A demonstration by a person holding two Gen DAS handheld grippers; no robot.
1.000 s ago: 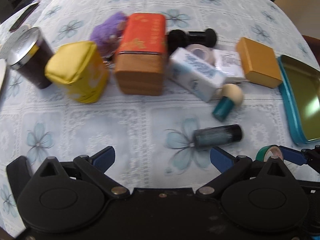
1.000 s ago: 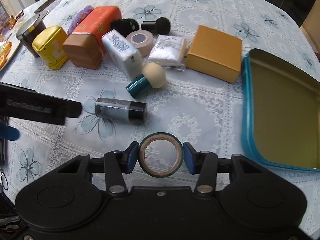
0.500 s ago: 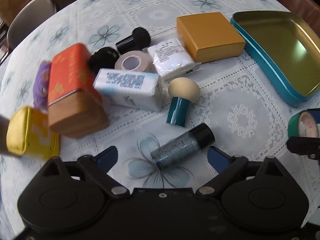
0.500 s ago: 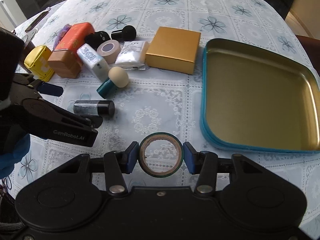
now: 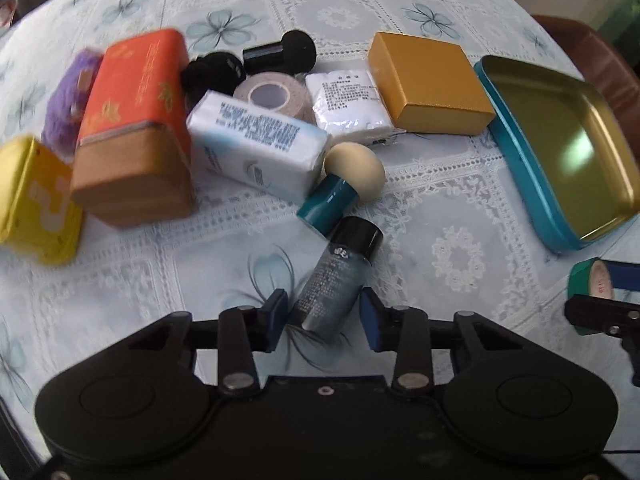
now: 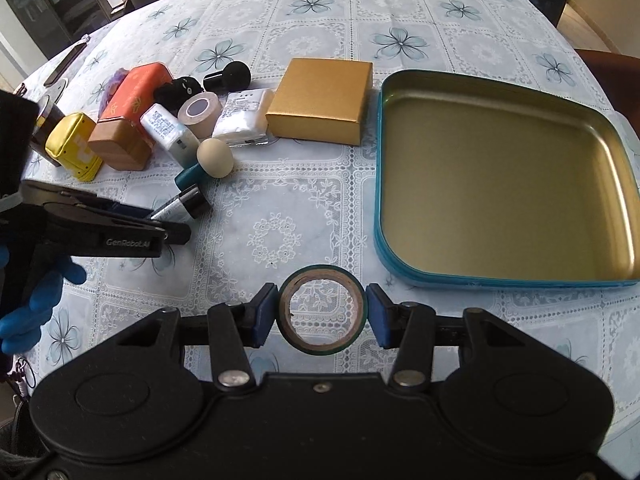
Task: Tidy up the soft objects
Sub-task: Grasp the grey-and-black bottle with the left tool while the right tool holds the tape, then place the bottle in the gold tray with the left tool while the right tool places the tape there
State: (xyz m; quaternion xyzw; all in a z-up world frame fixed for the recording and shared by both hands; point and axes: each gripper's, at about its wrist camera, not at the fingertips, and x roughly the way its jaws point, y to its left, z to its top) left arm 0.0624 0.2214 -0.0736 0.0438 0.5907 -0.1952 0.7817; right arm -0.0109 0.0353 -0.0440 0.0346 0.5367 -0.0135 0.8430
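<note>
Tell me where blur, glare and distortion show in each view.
Left wrist view: motion blur smears the yellow pouch and orange box; glare patch inside the tin tray. Right wrist view: sharp, evenly lit. Fisheye bends the table edges in both.

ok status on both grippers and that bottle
Right gripper shut on tape roll, beside the tin. Left gripper open, straddling the bottle, not clamped. Sponge applicator touches the bottle cap.

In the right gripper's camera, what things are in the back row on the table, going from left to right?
yellow pouch → orange and tan box → beige tape roll → white packet → gold box → teal tin tray
</note>
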